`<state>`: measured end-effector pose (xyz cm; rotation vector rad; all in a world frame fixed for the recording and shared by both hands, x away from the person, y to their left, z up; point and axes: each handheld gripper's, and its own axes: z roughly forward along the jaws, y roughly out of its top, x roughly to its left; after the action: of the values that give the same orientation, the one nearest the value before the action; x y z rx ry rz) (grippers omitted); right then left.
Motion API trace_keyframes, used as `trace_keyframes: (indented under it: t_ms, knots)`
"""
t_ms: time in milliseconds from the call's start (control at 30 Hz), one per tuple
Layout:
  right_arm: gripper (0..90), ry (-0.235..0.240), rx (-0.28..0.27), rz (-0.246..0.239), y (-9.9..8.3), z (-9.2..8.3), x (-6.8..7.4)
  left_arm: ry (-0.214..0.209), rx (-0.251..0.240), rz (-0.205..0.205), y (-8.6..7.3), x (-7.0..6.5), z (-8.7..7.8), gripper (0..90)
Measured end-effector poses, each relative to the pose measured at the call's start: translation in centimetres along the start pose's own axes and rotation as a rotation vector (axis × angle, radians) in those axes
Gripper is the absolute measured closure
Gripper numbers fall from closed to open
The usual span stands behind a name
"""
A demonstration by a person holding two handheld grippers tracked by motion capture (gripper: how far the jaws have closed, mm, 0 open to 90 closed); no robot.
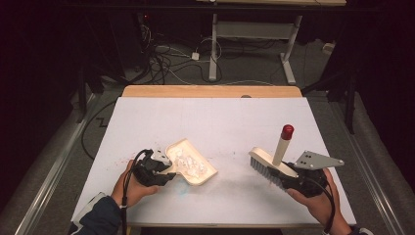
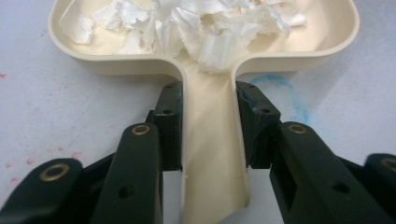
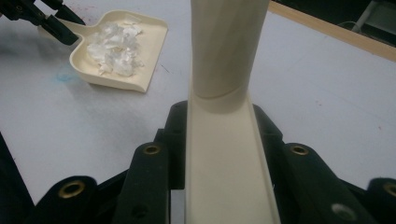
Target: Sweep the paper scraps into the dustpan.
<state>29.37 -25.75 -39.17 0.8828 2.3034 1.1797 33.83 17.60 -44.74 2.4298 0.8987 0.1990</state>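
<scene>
My left gripper (image 2: 205,126) is clamped on the narrow handle of a cream plastic dustpan (image 2: 116,65), which lies flat on the white table (image 1: 220,122) at the left. In it sits a loose pile of white paper scraps (image 2: 205,32). They look feather-light (a tilt or a jolt would probably spill them). My right gripper (image 3: 224,154) grips the back of a cream hand brush (image 1: 266,164), held on the right, well apart from the pan. Both tools seem rigid, light and smooth; the handle is the sensible place to hold the pan.
</scene>
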Motion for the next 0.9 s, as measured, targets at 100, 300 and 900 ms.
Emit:
trace_keyframes:
  t_ms: [100, 300, 900]
  knots:
    - [67.2, 0.006, 0.004, 0.005, -0.1, -0.2, 0.0, 0.005, 0.000, -0.005, -0.1, 0.1, -0.1, 63.8]
    - [67.3, 0.034, 0.019, 0.006, -0.4, -0.6, 0.2, 0.019, -0.001, -0.011, -0.2, 0.4, -0.3, 63.8]
    - [67.2, 0.130, 0.085, 0.007, -1.6, -1.7, 0.5, 0.082, -0.015, -0.105, -2.7, 2.6, -1.9, 63.8]
